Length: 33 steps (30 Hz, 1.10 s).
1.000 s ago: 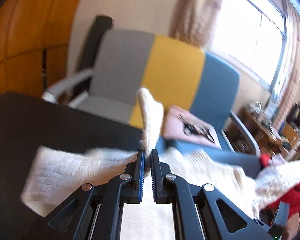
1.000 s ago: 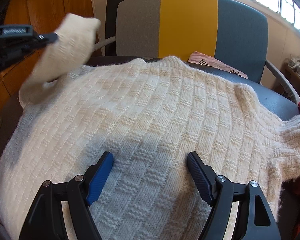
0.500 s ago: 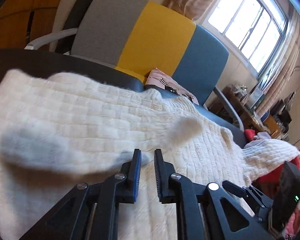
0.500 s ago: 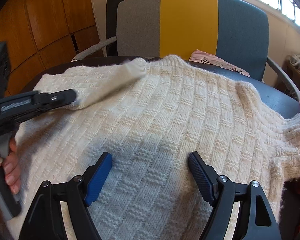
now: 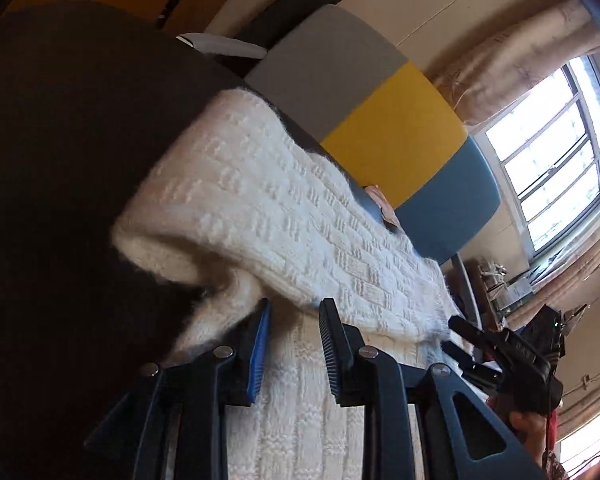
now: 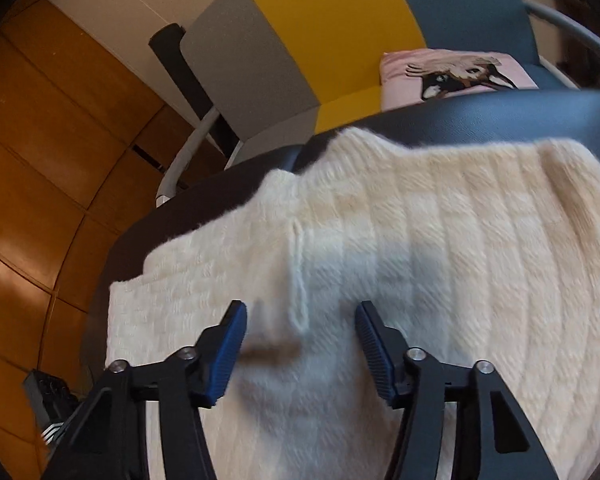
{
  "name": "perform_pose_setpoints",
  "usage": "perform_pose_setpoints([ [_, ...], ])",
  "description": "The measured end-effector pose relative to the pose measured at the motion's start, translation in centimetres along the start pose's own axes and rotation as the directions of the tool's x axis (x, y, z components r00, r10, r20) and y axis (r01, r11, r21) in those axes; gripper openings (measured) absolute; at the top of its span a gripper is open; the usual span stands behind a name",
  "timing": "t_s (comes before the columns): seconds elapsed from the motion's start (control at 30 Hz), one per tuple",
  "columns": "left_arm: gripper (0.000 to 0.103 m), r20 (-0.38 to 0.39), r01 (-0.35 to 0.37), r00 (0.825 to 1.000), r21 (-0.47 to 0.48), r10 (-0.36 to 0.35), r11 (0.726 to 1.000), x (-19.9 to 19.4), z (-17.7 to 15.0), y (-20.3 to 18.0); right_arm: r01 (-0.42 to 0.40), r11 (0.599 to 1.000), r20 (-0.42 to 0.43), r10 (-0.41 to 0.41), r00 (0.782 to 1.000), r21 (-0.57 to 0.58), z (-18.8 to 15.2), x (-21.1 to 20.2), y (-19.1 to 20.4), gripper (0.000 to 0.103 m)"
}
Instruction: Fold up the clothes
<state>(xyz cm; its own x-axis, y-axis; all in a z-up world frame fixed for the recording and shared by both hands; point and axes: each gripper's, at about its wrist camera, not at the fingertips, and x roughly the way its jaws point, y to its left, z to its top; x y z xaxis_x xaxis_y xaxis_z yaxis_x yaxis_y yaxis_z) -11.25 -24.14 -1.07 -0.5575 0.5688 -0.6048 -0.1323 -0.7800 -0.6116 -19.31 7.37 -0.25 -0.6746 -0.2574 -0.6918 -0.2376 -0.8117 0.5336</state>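
left claw (image 5: pixel 294 314) opening | right claw (image 6: pixel 300 324) closing | over sweater (image 6: pixel 440 240)

The sweater (image 6: pixel 420 240) is smeared by motion blur in the right wrist view (its knit pattern barely readable), its lower part runs off the bottom edge, and the table (image 5: pixel 60 160) beneath it is mostly covered.

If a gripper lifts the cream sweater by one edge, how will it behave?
The sweater will probably droop: its folded sleeve already lies in a soft roll. The thick, fuzzy knit should grip the pads rather than slip. Its far part may drag over the dark table.
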Motion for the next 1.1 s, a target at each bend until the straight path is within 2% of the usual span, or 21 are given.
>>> perform_pose_setpoints([
  [0.07, 0.024, 0.014, -0.026, 1.000, 0.018, 0.025, 0.999, 0.0, 0.5, -0.5, 0.011, 1.000, -0.022, -0.012, 1.000, -0.019, 0.3, 0.8, 0.8, 0.020],
  [0.13, 0.025, 0.048, -0.042, 0.998, 0.041, 0.040, 0.998, -0.3, 0.8, -1.0, 0.014, 0.999, -0.017, -0.014, 1.000, -0.046, 0.4, 0.7, 1.7, 0.008],
  [0.2, 0.026, 0.072, -0.060, 0.996, 0.082, 0.054, 0.995, -0.2, 1.0, -1.4, -0.020, 0.997, 0.050, 0.024, 0.998, -0.073, 0.6, -1.4, 2.4, 0.008],
  [0.23, 0.026, 0.062, -0.047, 0.997, 0.074, 0.042, 0.996, -0.1, 1.0, -0.8, -0.033, 0.996, 0.088, 0.040, 0.995, -0.086, 0.6, -2.5, 2.8, 0.008],
  [0.3, 0.024, 0.013, -0.020, 1.000, -0.002, 0.020, 1.000, 1.0, 1.1, 0.8, -0.042, 0.994, 0.157, 0.057, 0.986, -0.098, 0.8, -4.8, 2.9, 0.008],
  [0.33, 0.024, 0.022, 0.021, 1.000, -0.044, -0.020, 0.999, 0.9, 1.2, 1.7, -0.042, 0.994, 0.190, 0.060, 0.980, -0.100, 0.9, -5.9, 2.9, 0.008],
  [0.43, 0.024, 0.043, 0.047, 0.998, -0.088, -0.044, 0.995, 0.6, 1.2, 2.7, -0.025, 0.998, 0.258, 0.039, 0.965, -0.059, 1.0, -7.6, 1.8, 0.008],
  [0.57, 0.024, 0.048, 0.029, 0.999, -0.086, -0.025, 0.996, 0.4, 1.3, 2.6, 0.008, 1.000, 0.191, -0.009, 0.982, 0.008, 0.4, -6.0, -1.0, 0.008],
  [0.73, 0.027, 0.134, 0.008, 0.991, -0.086, 0.003, 0.996, -0.6, 2.0, 2.4, 0.052, 0.995, 0.121, -0.062, 0.991, 0.080, -1.6, -3.6, -4.1, 0.008],
  [0.8, 0.027, 0.161, -0.007, 0.987, -0.151, 0.031, 0.988, -0.7, 2.0, 3.7, 0.027, 0.989, 0.152, -0.049, 0.987, 0.147, -1.7, -4.5, -5.5, 0.007],
  [0.9, 0.026, 0.181, 0.076, 0.983, -0.238, -0.033, 0.968, -0.7, 1.5, 6.0, 0.006, 0.983, 0.188, -0.041, 0.981, 0.185, -0.9, -6.0, -6.5, 0.007],
  [1.1, 0.025, 0.197, 0.089, 0.979, -0.235, -0.042, 0.968, -0.8, 1.4, 6.5, 0.083, 0.983, 0.165, -0.110, 0.980, 0.161, -1.8, -4.8, -7.1, 0.006],
])
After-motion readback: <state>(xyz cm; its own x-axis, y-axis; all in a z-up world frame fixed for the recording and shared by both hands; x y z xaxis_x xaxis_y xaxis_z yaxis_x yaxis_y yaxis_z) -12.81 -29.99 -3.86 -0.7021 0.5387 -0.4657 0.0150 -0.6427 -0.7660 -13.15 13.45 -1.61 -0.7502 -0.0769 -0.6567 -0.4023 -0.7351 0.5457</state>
